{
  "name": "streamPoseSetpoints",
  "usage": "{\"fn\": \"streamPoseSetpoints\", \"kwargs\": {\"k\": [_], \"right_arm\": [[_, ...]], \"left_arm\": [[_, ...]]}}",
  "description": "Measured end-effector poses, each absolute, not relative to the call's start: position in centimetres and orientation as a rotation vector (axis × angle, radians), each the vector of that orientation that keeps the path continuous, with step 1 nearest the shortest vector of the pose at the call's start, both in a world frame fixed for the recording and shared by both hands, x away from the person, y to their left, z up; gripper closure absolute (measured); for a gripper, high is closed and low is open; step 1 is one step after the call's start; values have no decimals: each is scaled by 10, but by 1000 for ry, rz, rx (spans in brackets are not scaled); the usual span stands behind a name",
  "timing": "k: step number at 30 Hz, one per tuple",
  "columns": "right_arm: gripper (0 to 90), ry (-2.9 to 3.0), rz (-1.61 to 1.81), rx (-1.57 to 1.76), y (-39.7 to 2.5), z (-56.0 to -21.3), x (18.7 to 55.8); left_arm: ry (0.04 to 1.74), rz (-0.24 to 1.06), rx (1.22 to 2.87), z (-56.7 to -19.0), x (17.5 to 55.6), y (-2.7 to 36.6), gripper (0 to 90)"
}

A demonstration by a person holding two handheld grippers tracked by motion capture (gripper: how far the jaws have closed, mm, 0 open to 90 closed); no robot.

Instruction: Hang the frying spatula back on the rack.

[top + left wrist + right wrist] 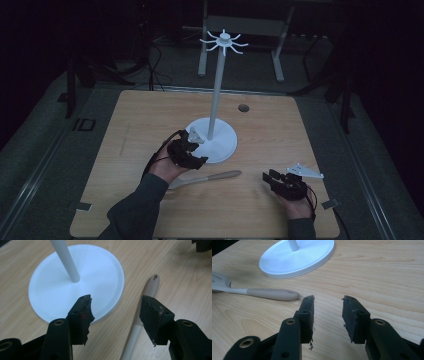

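The right gripper (270, 176) hovers low near the front right corner of the light wooden table (280, 130), its jaws parted with nothing between them. The left gripper (196, 151) sits near the table's middle, jaws spread wide and empty, one over the round base of the white hook-topped stand (62, 287), the other above the beige-handled spatula with a pale grey slotted blade (147, 292). The spatula lies flat on the wood just in front of the stand's base, between the two grippers.
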State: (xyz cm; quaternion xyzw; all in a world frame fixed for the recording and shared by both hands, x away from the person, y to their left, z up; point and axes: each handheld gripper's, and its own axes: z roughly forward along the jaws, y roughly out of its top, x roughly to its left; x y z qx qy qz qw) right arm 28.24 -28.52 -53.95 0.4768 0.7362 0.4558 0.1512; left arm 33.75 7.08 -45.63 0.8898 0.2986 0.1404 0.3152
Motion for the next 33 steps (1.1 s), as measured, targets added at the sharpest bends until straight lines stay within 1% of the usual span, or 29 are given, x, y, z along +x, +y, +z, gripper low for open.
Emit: {"fn": "streamPoseSetpoints", "kwargs": {"k": [7,13,20,26,28,33], "right_arm": [[612,2112,1297,1376,-286,-540,283],[612,2108,1305,1383,-287,-540,282],[601,2104,1310,1390,-289,-540,282],[591,2104,1312,1393,-289,-540,282],[591,2104,1309,1400,-290,-540,282],[587,2100,1317,1404,-291,-540,282]], "left_arm": [[773,349,2407,-465,342,62,462],[744,302,2476,-474,344,55,538],[690,220,2565,-487,344,44,607],[665,202,2620,-499,342,35,685],[661,213,2636,-502,342,32,707],[627,171,2695,-510,344,26,725]]}}
